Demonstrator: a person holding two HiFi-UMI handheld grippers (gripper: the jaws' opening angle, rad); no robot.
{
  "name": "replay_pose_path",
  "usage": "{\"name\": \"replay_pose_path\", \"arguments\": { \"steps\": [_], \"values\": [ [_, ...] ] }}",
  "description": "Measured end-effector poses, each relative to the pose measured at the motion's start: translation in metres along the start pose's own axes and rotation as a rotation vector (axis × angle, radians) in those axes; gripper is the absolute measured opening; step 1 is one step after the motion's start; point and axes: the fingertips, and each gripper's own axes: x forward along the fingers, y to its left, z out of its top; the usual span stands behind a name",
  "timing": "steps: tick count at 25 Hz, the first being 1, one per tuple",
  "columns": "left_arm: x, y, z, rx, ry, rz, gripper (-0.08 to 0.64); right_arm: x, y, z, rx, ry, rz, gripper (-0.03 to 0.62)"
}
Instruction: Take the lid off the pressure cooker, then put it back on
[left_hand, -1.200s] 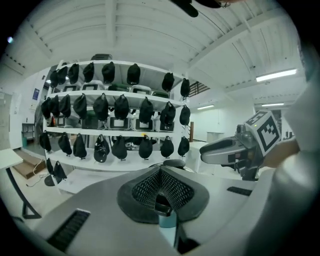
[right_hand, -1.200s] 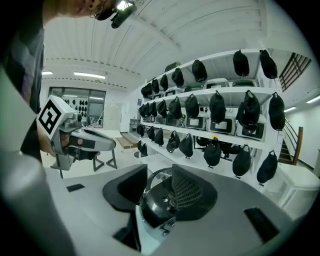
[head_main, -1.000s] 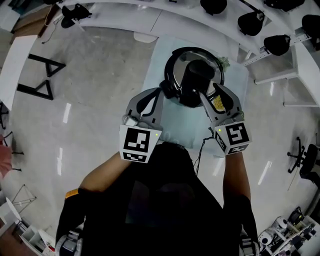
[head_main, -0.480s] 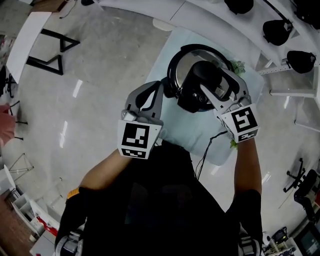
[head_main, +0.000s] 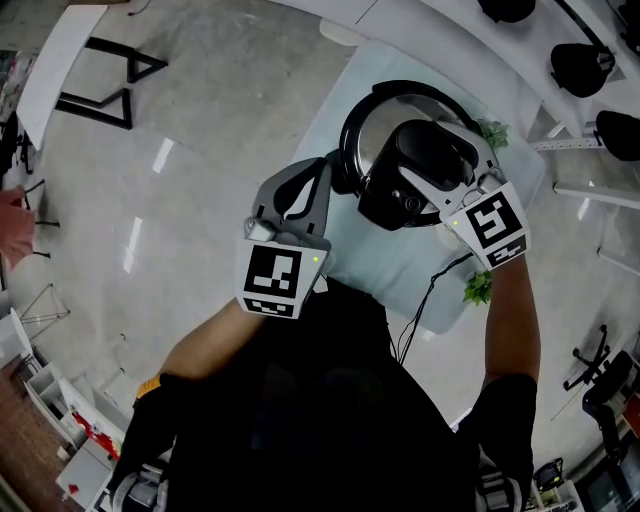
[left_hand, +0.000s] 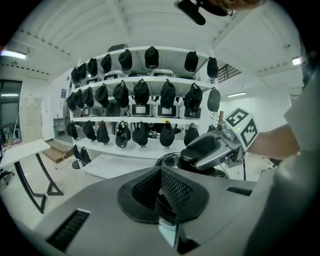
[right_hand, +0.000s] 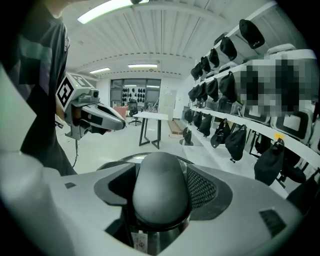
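Right gripper view: the right gripper had just opened its jaws wide around the lid handle, not yet clamped. The left gripper had its jaws together. Closing and twisting seemed next.

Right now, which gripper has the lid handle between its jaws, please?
The right gripper: its jaws, just opening, straddle the lid handle; the left gripper is shut.

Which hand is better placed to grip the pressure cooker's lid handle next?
Right. The right gripper straddles the lid handle, its jaws having just been opening wide around it without pressing. The left gripper sits shut beside the pressure cooker, off the handle.
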Motion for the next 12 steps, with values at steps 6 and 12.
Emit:
{"name": "replay_pose_path", "arguments": {
  "steps": [6,12],
  "values": [
    [0.0047,0.0002,-0.004,-0.001,0.013,-0.006,0.008,0.0084,-0.0032,-0.0083,0.033,-0.008,-0.008,0.296],
    [0.0057,-0.0028,0.0001,0.003,0.009,-0.025,0.008,0.0086,-0.0042,-0.006,0.076,0.01,-0.066,0.29]
  ]
}}
